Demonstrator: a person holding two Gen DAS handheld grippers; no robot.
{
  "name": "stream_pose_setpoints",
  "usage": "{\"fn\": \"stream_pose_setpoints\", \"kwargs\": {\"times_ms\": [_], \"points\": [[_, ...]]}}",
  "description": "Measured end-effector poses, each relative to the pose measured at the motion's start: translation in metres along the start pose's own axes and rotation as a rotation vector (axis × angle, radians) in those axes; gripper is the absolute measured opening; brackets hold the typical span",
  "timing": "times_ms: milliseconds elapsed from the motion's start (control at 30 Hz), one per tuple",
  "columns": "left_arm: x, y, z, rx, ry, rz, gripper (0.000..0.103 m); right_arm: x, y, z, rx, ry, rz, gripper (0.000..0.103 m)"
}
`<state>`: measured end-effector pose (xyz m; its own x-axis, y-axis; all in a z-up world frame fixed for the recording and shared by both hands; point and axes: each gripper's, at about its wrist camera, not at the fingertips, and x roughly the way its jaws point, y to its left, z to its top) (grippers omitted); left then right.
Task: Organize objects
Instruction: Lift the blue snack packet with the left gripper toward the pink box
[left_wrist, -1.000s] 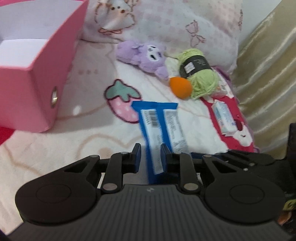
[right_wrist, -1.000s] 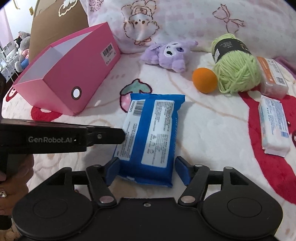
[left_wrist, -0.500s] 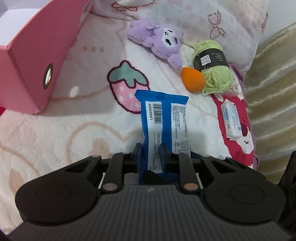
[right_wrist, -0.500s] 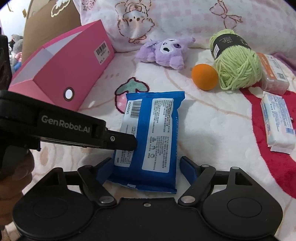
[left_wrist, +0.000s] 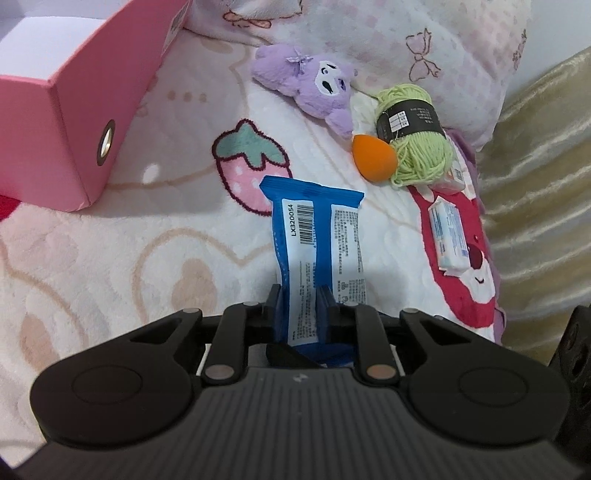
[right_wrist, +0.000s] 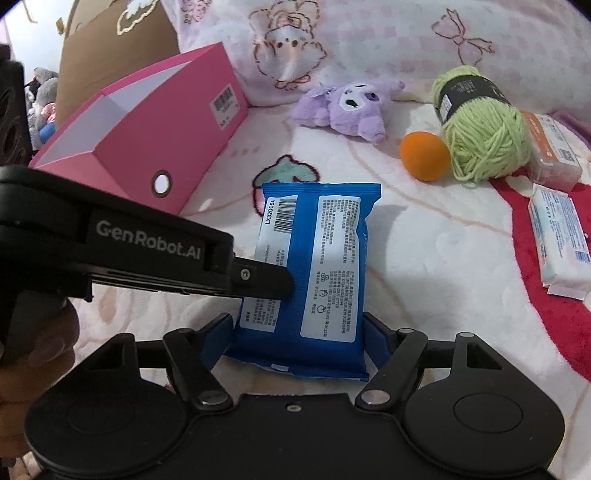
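On bed: blue pack (left_wrist: 320, 254) newly pinched.
Left hand-held gripper (left_wrist: 298, 300) is clenching it; right hand-held gripper (right_wrist: 301, 334) is idling spread; pink box (right_wrist: 147, 136) awaiting.

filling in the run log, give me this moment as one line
left tool: shut on blue packet | right tool: open, straddling packet's near end | pink box: open, beyond-left

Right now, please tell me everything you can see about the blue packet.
The blue packet is a flat, glossy, plastic-looking pouch with crimped ends and white printed labels, one bearing a barcode. It lies lengthwise on the blanket, partly covering a strawberry print. The left gripper is pinching its near end. The right gripper is open, its fingers flanking the near end.
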<state>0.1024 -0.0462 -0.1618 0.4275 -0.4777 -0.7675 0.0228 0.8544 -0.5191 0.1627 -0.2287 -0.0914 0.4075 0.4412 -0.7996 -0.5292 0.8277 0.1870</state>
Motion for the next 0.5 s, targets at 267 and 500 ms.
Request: {"fn": "stream_pose_setpoints", "kwargs": {"times_ms": [267,500], "points": [[-0.025,-0.006,-0.002,0.016,0.012,0.046,0.018,-0.017,0.017,0.0,-0.017,-0.007,0.03,0.076],[-0.054,-0.013,-0.001,0.022,0.027,0.055,0.018,-0.043,0.033,0.004,-0.06,-0.001,0.062,0.076]]}}
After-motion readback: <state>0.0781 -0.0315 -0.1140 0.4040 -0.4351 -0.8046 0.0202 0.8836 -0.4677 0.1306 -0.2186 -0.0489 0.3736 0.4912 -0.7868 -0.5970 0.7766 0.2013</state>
